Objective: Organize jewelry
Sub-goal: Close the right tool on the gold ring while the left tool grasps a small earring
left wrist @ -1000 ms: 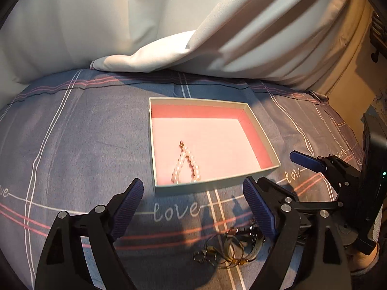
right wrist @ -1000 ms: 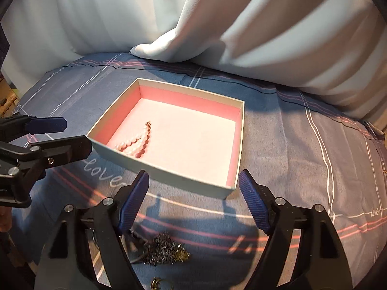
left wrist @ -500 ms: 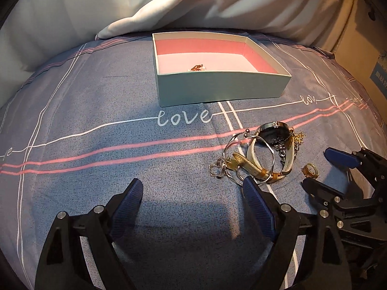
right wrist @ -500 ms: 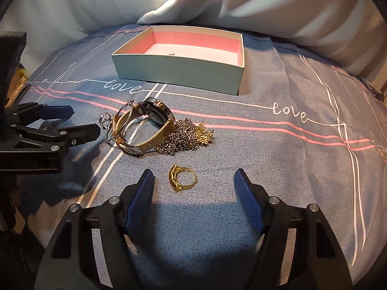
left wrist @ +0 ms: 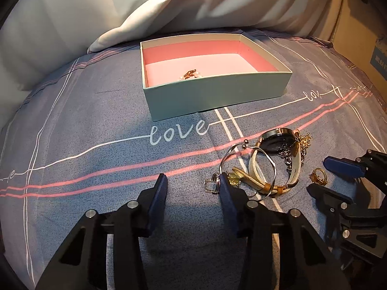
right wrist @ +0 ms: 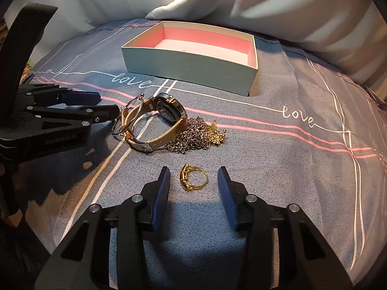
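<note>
- Right wrist view: the right gripper (right wrist: 193,181) has its jaws partly spread, one on each side of the gold ring (right wrist: 193,177). The jaws have just been closing in, but they do not touch the ring yet.
- The ring lies flat on the bed (right wrist: 278,159), near its front edge.
- The left gripper (left wrist: 192,188) has also just been closing its jaws. They are partly spread with only bare sheet between them. Its right jaw sits just at the small silver ring (left wrist: 211,185) and the thin bangle (left wrist: 246,166).
- A second ago both grippers were up higher and looked down into the box. Now they are low over the pile, so picking up is about to start.
- Just past the jaws lies the pile: a watch (right wrist: 167,111) with a tan strap, the bangle hooked round it, and a heap of chain (right wrist: 196,135).
- Farther back, toward the far edge of the bed, stands the box (left wrist: 215,96) with pink inside. A pearl string (left wrist: 191,74) already lies in it, mostly hidden by the near wall.
- Behind the box is a white blanket (left wrist: 150,29).
- My guess: the right jaws need to pinch the ring next. It is small and flat, so it may slip.
</note>
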`<state>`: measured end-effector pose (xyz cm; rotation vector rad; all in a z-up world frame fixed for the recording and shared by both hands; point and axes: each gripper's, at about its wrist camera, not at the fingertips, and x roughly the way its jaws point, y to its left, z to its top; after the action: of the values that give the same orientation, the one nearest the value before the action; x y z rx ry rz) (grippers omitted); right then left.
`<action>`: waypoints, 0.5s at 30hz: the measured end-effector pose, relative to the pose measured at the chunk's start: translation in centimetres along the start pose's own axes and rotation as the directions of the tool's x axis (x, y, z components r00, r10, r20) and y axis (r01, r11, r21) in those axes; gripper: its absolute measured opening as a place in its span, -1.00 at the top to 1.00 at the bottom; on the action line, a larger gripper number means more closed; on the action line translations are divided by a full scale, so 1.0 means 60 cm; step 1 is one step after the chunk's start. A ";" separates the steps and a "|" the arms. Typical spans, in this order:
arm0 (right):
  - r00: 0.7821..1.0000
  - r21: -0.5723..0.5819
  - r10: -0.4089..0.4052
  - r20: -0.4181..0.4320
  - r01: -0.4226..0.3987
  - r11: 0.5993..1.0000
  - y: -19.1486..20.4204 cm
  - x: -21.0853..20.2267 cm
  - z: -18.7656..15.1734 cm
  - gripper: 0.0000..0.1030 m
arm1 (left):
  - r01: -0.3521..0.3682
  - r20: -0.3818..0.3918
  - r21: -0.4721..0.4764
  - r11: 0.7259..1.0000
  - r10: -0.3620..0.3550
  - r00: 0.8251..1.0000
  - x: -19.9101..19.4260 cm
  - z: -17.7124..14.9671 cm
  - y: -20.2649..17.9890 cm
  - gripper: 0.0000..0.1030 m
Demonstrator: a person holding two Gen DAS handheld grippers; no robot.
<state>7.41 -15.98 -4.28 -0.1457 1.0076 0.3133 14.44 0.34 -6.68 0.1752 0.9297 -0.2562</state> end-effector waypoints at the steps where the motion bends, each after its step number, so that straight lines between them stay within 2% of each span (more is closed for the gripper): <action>1: 1.000 -0.009 0.000 0.002 0.000 1.000 0.004 0.000 0.001 0.49 | 0.008 0.002 0.002 1.000 -0.008 1.000 -0.001 0.000 -0.001 0.54; 3: 1.000 -0.030 -0.010 0.001 0.010 1.000 0.011 0.001 0.002 0.52 | 0.028 -0.001 0.001 1.000 -0.028 1.000 -0.002 -0.001 -0.004 0.74; 7: 1.000 0.000 0.013 0.005 -0.013 1.000 0.003 -0.004 0.003 0.52 | 0.066 0.000 -0.032 0.997 -0.066 0.998 -0.010 -0.004 -0.003 0.85; 15: 0.999 0.023 0.019 0.039 -0.020 1.000 -0.006 -0.021 0.012 0.52 | 0.107 0.062 -0.070 0.992 -0.103 0.993 -0.054 0.012 0.002 0.87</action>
<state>7.48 -16.37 -2.85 -0.1081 0.9748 0.3208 13.20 0.74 -3.65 0.0508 0.8901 -0.3221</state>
